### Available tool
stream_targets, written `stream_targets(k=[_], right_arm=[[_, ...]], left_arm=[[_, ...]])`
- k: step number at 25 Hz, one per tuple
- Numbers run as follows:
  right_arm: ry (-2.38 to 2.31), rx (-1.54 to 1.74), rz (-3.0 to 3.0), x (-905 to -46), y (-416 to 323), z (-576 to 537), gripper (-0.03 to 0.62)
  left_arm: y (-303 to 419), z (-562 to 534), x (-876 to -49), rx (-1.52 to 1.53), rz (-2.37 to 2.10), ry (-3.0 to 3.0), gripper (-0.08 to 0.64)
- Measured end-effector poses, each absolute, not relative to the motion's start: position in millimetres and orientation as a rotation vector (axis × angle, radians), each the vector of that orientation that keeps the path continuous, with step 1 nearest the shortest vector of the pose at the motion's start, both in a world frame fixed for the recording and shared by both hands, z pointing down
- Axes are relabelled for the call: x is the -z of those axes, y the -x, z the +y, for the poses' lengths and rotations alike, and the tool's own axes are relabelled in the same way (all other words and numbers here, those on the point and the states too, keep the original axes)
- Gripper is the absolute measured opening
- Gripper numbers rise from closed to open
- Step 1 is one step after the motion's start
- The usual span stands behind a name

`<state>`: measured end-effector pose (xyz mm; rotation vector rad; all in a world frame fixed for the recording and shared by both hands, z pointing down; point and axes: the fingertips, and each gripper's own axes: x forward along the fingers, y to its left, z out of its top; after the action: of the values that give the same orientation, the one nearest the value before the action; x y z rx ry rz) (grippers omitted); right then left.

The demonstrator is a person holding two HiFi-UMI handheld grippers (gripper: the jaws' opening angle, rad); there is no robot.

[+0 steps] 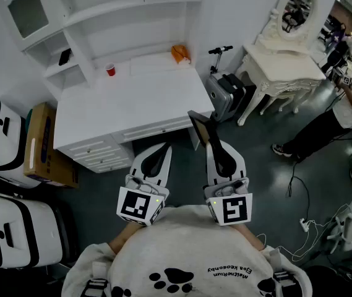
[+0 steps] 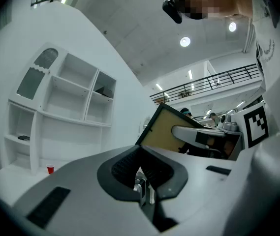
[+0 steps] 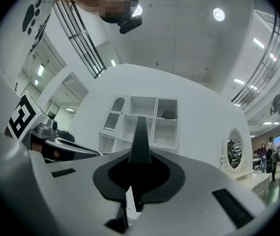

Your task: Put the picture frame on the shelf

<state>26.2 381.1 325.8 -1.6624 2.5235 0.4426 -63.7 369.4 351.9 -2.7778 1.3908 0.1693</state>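
The picture frame (image 1: 200, 127), dark-rimmed with a brown back, stands tilted in my right gripper (image 1: 216, 146), which is shut on its lower edge. In the right gripper view the frame (image 3: 140, 137) shows edge-on as a thin dark strip rising from the jaws. From the left gripper view its brown back (image 2: 165, 130) is seen with the right gripper's fingers (image 2: 199, 134) across it. My left gripper (image 1: 160, 150) hangs beside it, shut on nothing. Both are held just in front of the white desk (image 1: 132, 104). The white shelf unit (image 1: 101, 14) rises behind the desk, also the shelf unit (image 3: 144, 117).
A red cup (image 1: 111, 70) and an orange thing (image 1: 180, 54) sit at the desk's back. A dark object (image 1: 65, 57) lies on a low side shelf. Suitcase and scooter (image 1: 222, 91) and a vanity table (image 1: 287, 60) stand right; a cardboard box (image 1: 42, 144) left. A person (image 1: 330, 122) stands far right.
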Motion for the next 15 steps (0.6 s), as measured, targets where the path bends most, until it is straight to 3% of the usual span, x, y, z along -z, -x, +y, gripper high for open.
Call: stream_targets(k=[15], right_arm=[[1.634,-0.431,2.504,-324.6,-55.0,375.9,0.040]], left_arm=[[41.6,365.5,-357.2,-0.129,1.407,2.773,0.020]])
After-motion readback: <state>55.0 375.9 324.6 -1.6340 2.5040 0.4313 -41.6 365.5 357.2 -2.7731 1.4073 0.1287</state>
